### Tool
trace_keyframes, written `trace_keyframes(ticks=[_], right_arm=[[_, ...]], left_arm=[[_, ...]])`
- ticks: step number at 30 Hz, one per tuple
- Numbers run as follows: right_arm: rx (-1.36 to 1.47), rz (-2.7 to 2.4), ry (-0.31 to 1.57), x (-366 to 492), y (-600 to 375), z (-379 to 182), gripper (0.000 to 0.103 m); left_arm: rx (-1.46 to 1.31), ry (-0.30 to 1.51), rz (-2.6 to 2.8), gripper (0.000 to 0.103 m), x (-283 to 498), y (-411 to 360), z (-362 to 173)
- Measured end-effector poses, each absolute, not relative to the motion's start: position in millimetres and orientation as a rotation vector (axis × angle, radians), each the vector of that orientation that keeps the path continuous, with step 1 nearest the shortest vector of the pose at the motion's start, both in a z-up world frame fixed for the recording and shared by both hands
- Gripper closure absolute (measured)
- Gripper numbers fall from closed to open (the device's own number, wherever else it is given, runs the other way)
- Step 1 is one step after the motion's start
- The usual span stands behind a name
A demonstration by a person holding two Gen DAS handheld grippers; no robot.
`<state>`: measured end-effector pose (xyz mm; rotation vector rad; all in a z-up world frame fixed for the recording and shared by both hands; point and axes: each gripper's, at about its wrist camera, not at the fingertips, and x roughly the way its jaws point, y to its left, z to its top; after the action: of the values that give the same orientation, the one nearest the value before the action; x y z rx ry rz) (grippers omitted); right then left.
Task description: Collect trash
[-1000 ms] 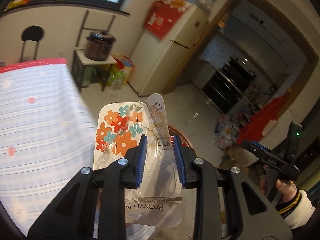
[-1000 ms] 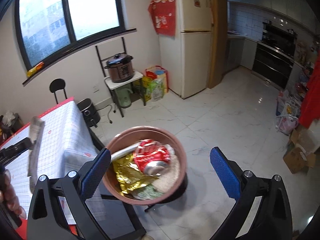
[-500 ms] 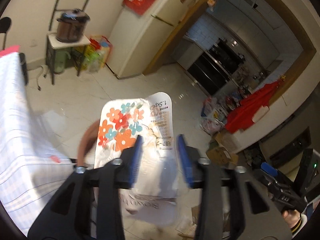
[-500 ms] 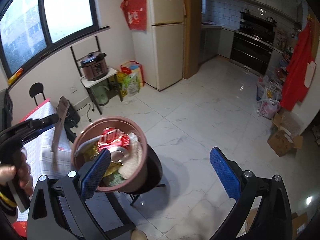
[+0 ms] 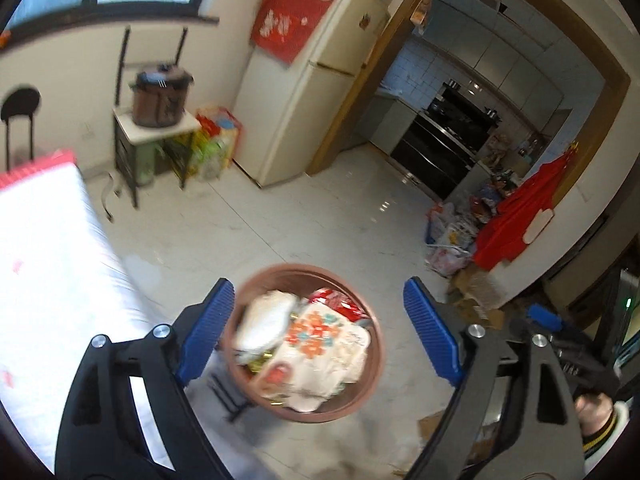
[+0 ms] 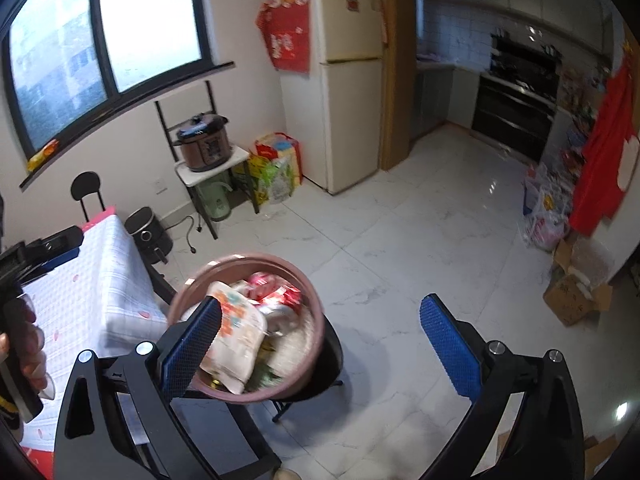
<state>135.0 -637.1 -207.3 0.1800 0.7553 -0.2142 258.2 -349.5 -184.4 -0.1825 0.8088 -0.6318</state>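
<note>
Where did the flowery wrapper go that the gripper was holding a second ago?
The left hand-held gripper opened and let go of the flowery wrapper. It dropped into the brown trash bin, on top of the red can and other trash. The right hand-held gripper stayed open and empty, and the bin stayed on its stool.

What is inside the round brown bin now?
The brown bin holds a flowered plastic package on top, a white wrapper and red packaging. Whatever lies beneath them is covered.
</note>
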Motion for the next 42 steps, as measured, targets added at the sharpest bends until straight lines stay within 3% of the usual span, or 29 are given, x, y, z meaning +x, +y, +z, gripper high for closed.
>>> trace_keyframes(ticks=[3, 5, 19, 32, 42], right_arm=[[0.153, -0.193, 0.724, 139.8, -612.3, -187.8, 0.005], [0.147, -0.175, 0.704, 141.3, -595.3, -174.5, 0.005], [0.069, -0.051, 0.55, 118.1, -457.6, -95.6, 0.005], [0.018, -0.066, 0.482, 86.2, -380.7, -57.6, 0.005], [0.01, -0.098, 0.481, 66.4, -366.2, -53.2, 0.005]], left_arm=[[-0.149, 0.761, -0.593, 0.016, 243.3, -321.2, -159.1], [-0.137, 0.734, -0.573, 0.007, 233.8, -304.2, -145.2], [-0.07, 0.546, -0.404, 0.006, 147.8, -151.4, -52.8], [-0.039, 0.463, -0.303, 0.006, 95.3, -63.0, -18.2], [-0.024, 0.436, -0.302, 0.006, 79.7, -47.8, -10.8]])
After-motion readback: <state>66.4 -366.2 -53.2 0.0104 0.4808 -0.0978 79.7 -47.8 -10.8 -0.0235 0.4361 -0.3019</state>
